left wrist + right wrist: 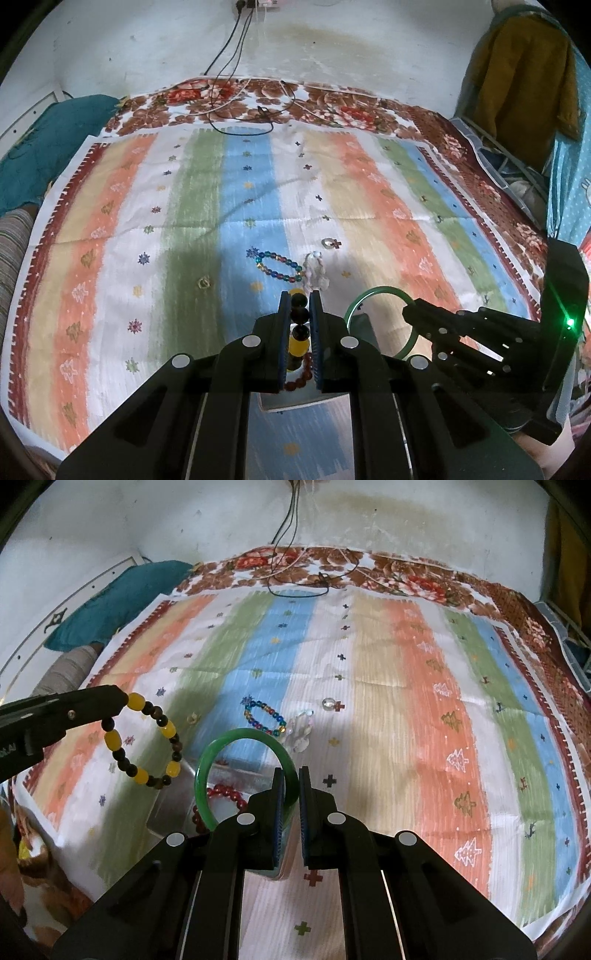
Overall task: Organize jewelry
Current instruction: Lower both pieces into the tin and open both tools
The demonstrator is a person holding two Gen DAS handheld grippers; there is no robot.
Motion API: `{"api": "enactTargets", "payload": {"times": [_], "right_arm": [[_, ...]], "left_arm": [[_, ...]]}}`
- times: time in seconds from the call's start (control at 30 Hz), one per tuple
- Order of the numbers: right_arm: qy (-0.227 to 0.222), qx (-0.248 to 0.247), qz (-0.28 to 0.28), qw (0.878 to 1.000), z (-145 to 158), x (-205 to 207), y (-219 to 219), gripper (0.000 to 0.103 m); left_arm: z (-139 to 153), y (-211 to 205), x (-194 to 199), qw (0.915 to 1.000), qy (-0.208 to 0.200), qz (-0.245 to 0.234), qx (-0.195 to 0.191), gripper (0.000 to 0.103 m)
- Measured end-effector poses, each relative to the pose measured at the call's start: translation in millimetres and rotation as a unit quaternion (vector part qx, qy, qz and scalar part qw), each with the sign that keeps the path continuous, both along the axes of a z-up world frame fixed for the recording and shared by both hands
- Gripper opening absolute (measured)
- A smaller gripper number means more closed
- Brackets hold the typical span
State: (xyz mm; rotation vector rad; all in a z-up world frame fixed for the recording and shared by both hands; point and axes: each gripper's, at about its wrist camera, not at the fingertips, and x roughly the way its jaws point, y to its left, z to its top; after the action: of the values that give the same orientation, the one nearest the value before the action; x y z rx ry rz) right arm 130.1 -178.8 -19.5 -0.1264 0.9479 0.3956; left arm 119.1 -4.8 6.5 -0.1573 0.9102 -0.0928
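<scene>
My left gripper [299,299] is shut on a yellow-and-dark bead bracelet [298,343], which hangs in the air in the right wrist view [147,738]. My right gripper [291,775] is shut on a green bangle [236,746], also seen in the left wrist view [373,295]. Below both lies a clear box [236,771] holding a red bead bracelet [225,794]. On the striped cloth [369,192] lie a multicoloured bead bracelet [277,265], a white crystal bracelet [314,273], a clear ring [327,242] and a small yellow ring [204,282].
Black and white cables [236,107] lie at the cloth's far edge by the wall. A teal pillow [44,147] sits at the left. Hanging clothes [517,81] and a rack stand at the right.
</scene>
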Motion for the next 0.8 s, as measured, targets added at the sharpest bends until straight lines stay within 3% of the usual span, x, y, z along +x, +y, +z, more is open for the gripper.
{"api": "enactTargets", "payload": {"times": [0.2, 0.27, 0.33, 0.47, 0.57, 0.63, 0.7, 0.8], "right_arm": [[0.020, 0.006, 0.018, 1.000, -7, -5, 5, 0.010], [0.033, -0.001, 0.014, 0.999, -12, -3, 6, 0.015], [0.030, -0.006, -0.002, 1.000, -11, -1, 2, 0.025], [0.021, -0.014, -0.023, 0.999, -9, 4, -7, 0.033], [0.025, -0.010, -0.034, 0.999, -9, 9, -13, 0.040], [0.027, -0.007, -0.038, 0.999, -9, 13, -16, 0.051], [0.026, -0.005, -0.042, 0.999, -8, 16, -17, 0.059], [0.029, -0.004, -0.047, 0.998, -9, 22, -19, 0.063]], "left_arm": [[-7, -1, -7, 0.9999, 0.015, -0.001, -0.006, 0.010], [-12, 1, -6, 0.9996, 0.029, 0.008, 0.001, 0.011], [-14, 5, -5, 0.9994, 0.030, 0.017, 0.009, 0.014], [-15, 18, 0, 0.9985, 0.034, 0.039, 0.018, 0.017], [-17, 24, 3, 0.9978, 0.039, 0.047, 0.025, 0.030], [-18, 27, 5, 0.9974, 0.040, 0.051, 0.030, 0.041], [-20, 31, 7, 0.9969, 0.045, 0.055, 0.033, 0.043], [-23, 39, 11, 0.9962, 0.054, 0.060, 0.034, 0.044]]}}
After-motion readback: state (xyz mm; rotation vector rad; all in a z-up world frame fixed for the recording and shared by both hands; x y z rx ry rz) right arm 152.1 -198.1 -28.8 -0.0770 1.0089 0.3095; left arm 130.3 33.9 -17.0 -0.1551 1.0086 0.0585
